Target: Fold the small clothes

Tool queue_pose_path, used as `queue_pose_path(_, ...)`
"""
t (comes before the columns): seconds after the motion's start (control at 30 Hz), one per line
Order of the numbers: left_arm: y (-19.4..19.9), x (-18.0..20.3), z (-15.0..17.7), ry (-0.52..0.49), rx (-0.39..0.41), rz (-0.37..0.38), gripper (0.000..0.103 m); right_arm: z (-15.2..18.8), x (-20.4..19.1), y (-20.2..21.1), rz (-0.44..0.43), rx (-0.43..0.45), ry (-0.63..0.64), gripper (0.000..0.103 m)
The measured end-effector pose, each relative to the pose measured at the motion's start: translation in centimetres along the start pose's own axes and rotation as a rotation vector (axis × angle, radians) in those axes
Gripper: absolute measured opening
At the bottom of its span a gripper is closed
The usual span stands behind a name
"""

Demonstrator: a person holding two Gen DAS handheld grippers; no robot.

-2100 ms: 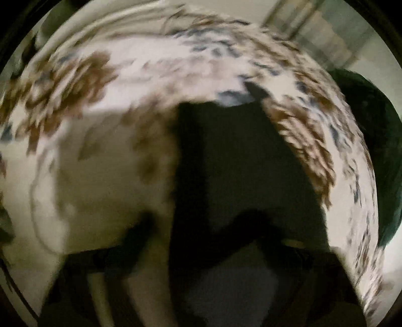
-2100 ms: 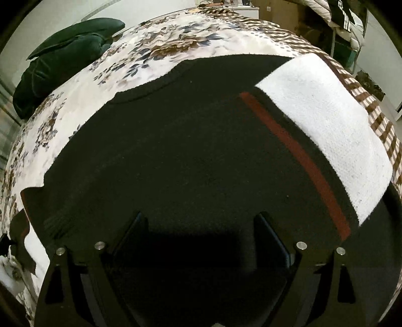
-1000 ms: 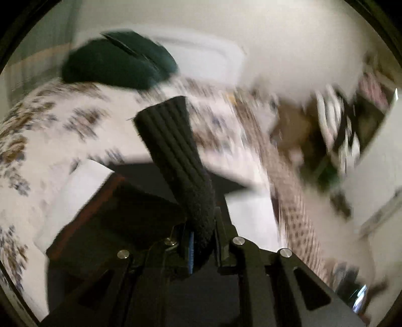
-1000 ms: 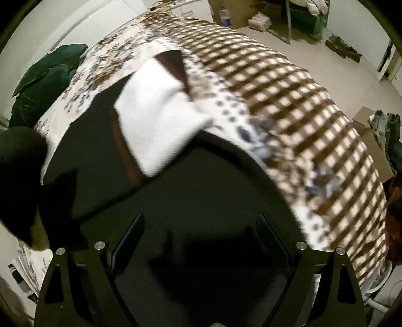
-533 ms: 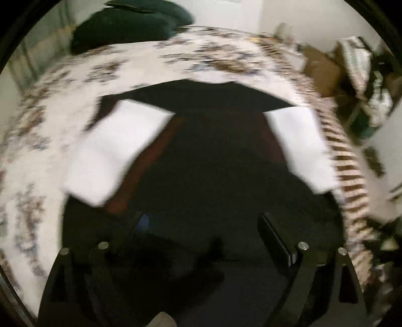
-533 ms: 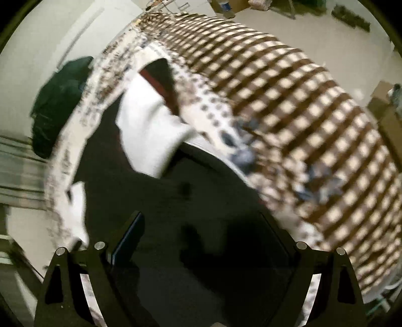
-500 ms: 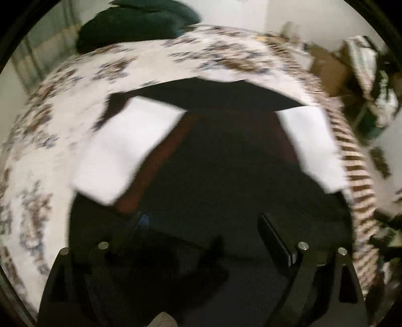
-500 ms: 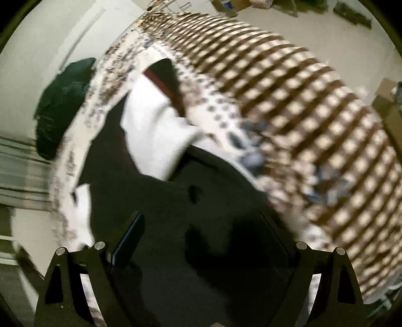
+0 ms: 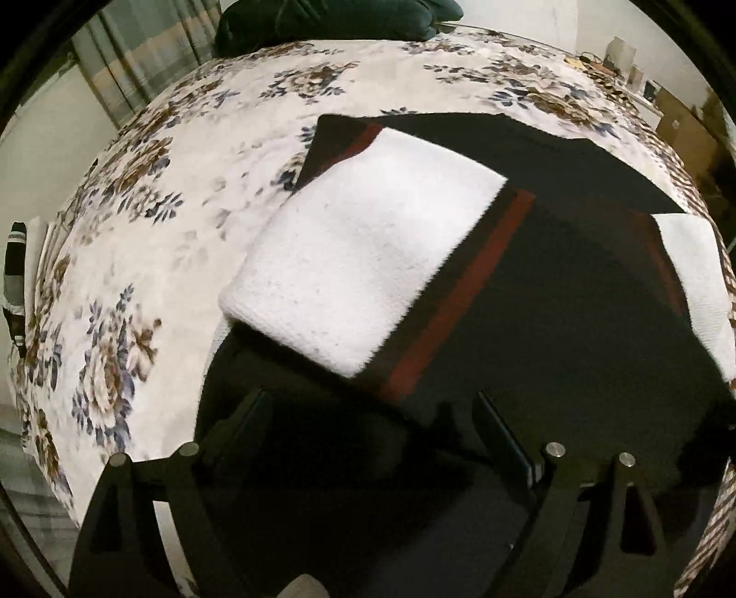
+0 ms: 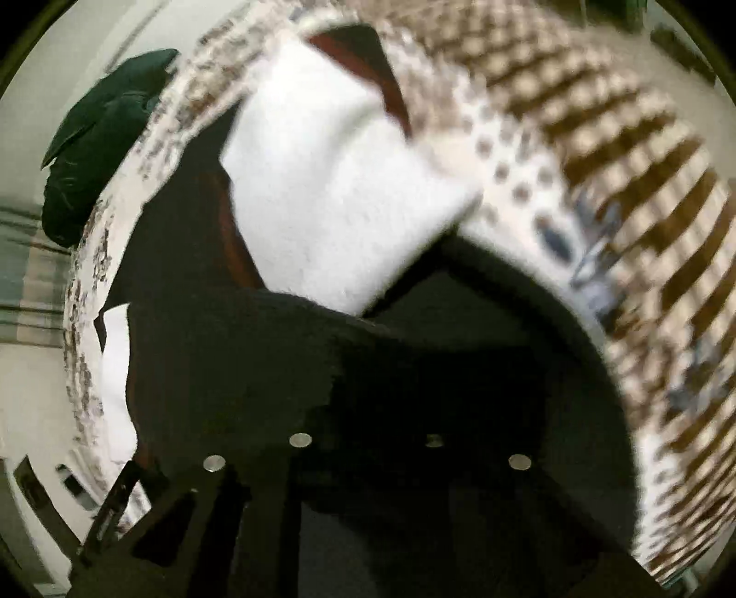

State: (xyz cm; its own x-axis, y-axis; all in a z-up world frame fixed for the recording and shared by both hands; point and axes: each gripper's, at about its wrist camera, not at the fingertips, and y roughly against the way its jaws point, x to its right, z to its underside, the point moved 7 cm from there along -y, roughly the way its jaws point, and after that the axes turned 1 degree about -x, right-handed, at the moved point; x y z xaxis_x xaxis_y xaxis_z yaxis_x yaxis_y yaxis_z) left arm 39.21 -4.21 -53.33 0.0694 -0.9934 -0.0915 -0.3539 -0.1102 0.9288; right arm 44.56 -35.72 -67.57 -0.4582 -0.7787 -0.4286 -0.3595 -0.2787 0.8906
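Note:
A black knit sweater (image 9: pixel 575 294) with white sleeve panels and dark red stripes lies flat on a floral bedspread (image 9: pixel 193 193). Its left sleeve (image 9: pixel 363 257) is folded in over the body. My left gripper (image 9: pixel 372 414) is open and empty just above the sweater's near left part. In the blurred right wrist view my right gripper (image 10: pixel 368 414) has its jaws close together on the black fabric of the sweater (image 10: pixel 257 349), beside the white right sleeve (image 10: pixel 340 193).
A dark green pillow (image 9: pixel 331 18) lies at the head of the bed and shows in the right wrist view too (image 10: pixel 101 138). Curtains (image 9: pixel 138 69) hang at the left. A brown checked blanket edge (image 10: pixel 644 161) runs along the bed's right side.
My left gripper let go of the black sleeve end, opened and settled lower over the sweater. My right gripper, open earlier, has closed on the black fabric.

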Motion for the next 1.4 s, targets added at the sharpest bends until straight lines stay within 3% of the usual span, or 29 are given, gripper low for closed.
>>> queue_pose_path(0.17,0.2,-0.6,-0.3,0.004,0.007,0.006,0.089,-1.8,2.7,3.0,0.116,0.067,0.011,0.013)
queue_pose_path(0.27,0.1,-1.0,-0.7,0.024,0.006,0.01,0.089,-2.2,3.4,2.5,0.038,0.008,-0.028,0.013)
queue_pose_path(0.33,-0.1,-1.2,-1.1,0.04,0.001,0.02,0.089,-2.5,2.8,3.0,0.025,0.019,0.008,0.013)
queue_pose_path(0.53,-0.5,-2.1,-3.3,0.076,0.033,0.024,0.089,-6.3,-3.3,7.9,-0.06,0.132,0.175,0.013)
queue_pose_path(0.73,-0.3,-3.7,-5.6,0.145,0.073,0.024,0.089,-11.2,-12.5,16.0,-0.217,0.263,0.298,0.012)
queue_pose_path(0.87,-0.4,-4.4,-6.5,0.193,0.085,0.036,0.089,-13.4,-14.3,19.2,-0.221,0.347,0.344,0.012)
queue_pose_path(0.93,-0.7,-4.5,-6.7,0.196,0.082,0.035,0.089,-14.9,-12.2,16.8,-0.123,0.338,0.339,0.012)
queue_pose_path(1.0,-1.4,-4.5,-6.7,0.195,0.073,0.027,0.089,-16.0,-9.2,12.0,-0.061,0.236,0.306,0.013)
queue_pose_path(1.1,-2.6,-4.7,-6.4,0.196,0.037,0.021,0.089,-16.0,-2.9,2.7,0.068,-0.041,0.203,0.033)
queue_pose_path(1.13,-2.7,-4.8,-6.3,0.198,0.032,0.027,0.089,-15.6,-1.9,2.1,0.073,-0.058,0.175,0.036)
queue_pose_path(1.27,-2.5,-4.9,-6.6,0.164,0.057,0.022,0.089,-14.1,-0.2,5.0,-0.08,0.058,0.03,0.042)
queue_pose_path(1.4,-3.7,-4.4,-7.7,0.122,0.064,0.02,0.089,-12.7,-2.8,6.3,-0.145,0.124,0.098,0.044)
